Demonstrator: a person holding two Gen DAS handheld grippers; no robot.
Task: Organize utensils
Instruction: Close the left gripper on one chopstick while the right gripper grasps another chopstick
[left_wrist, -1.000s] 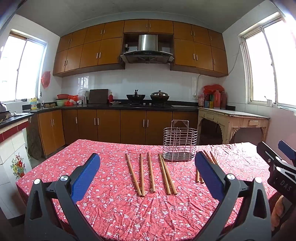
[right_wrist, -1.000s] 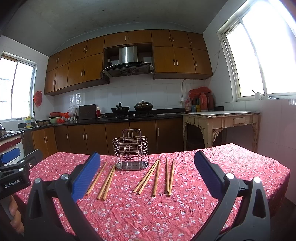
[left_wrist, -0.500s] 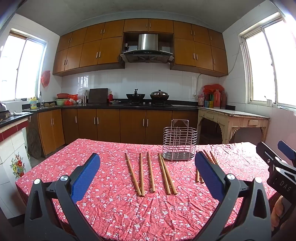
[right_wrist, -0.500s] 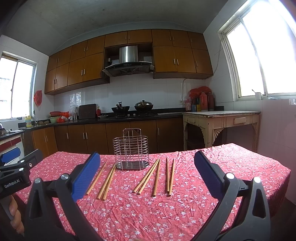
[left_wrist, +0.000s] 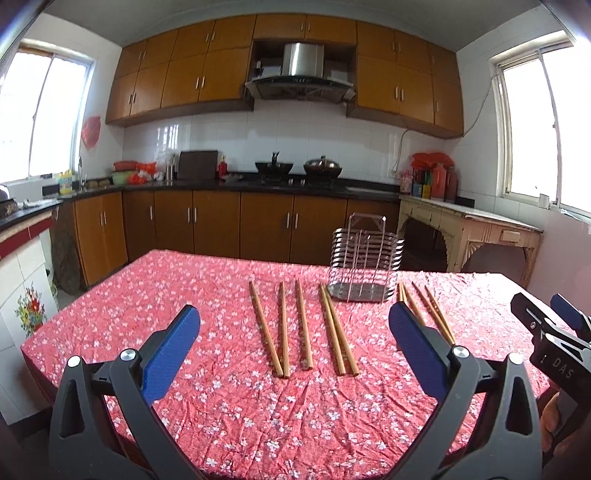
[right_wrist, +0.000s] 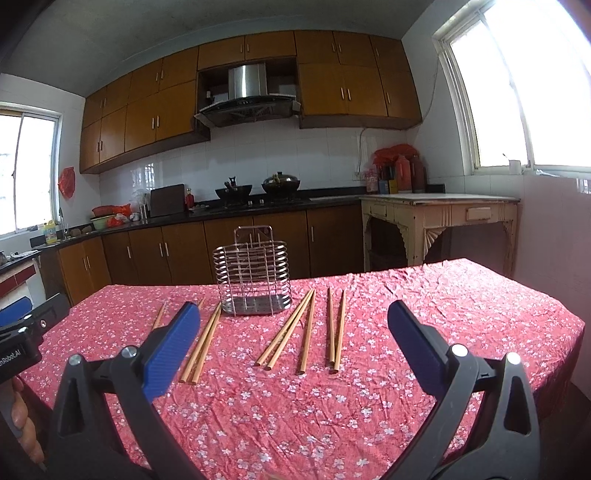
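Observation:
Several wooden chopsticks (left_wrist: 283, 328) lie on the red flowered tablecloth (left_wrist: 258, 413), fanned out in front of an empty wire utensil holder (left_wrist: 364, 262). In the right wrist view the holder (right_wrist: 253, 273) stands at the centre back, with chopsticks (right_wrist: 306, 328) to its right and others (right_wrist: 201, 343) to its left. My left gripper (left_wrist: 293, 354) is open and empty, held above the near table edge. My right gripper (right_wrist: 291, 350) is open and empty too; it also shows at the right edge of the left wrist view (left_wrist: 554, 332).
Kitchen cabinets and a counter with a stove and woks (left_wrist: 295, 170) run behind the table. A cream side table (left_wrist: 469, 225) with bottles stands at the right wall. The left gripper shows at the left edge of the right wrist view (right_wrist: 22, 332).
Both grippers have drifted very slightly; the chopsticks and holder have not moved. Both grippers stay open.

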